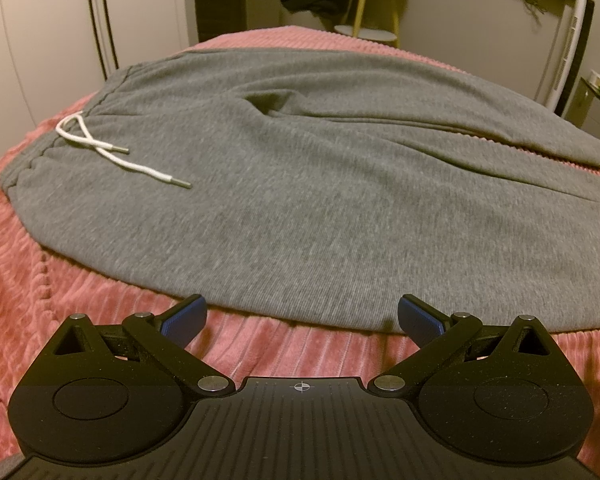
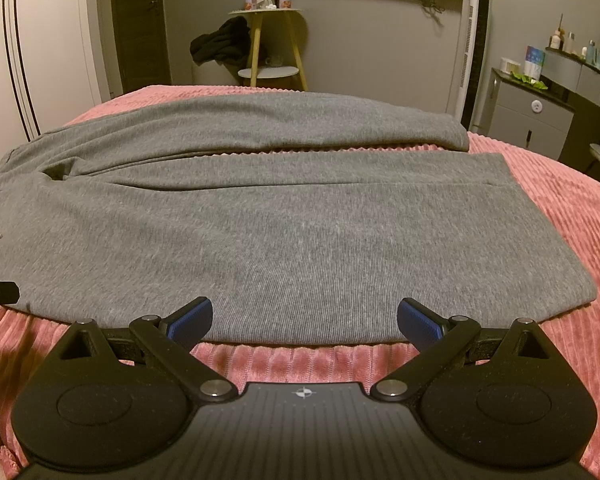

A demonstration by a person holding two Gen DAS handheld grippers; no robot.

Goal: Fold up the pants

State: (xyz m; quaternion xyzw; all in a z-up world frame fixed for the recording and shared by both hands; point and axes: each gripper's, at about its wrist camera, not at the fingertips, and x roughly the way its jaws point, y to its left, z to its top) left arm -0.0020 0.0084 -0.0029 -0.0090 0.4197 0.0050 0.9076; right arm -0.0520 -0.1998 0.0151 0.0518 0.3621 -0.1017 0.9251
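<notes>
Grey sweatpants [image 1: 300, 184] lie flat on a pink ribbed bedspread [image 1: 80, 280], waistband at the left with a white drawstring [image 1: 100, 148], both legs running right. In the right wrist view the pants [image 2: 284, 240] show both legs side by side, cuffs at the right. My left gripper [image 1: 300, 314] is open and empty, just short of the near edge of the pants near the hip. My right gripper [image 2: 305, 316] is open and empty, its blue pads [image 2: 190, 320] over the near edge of the near leg. The left gripper's tip [image 2: 0, 292] shows at the far left.
The bedspread [image 2: 560, 220] extends right of the cuffs. Beyond the bed stand a small round side table [image 2: 266, 40] with black clothing [image 2: 220, 42] draped on it, a white tower unit [image 2: 474, 52], and a grey dresser [image 2: 540, 112] at the right.
</notes>
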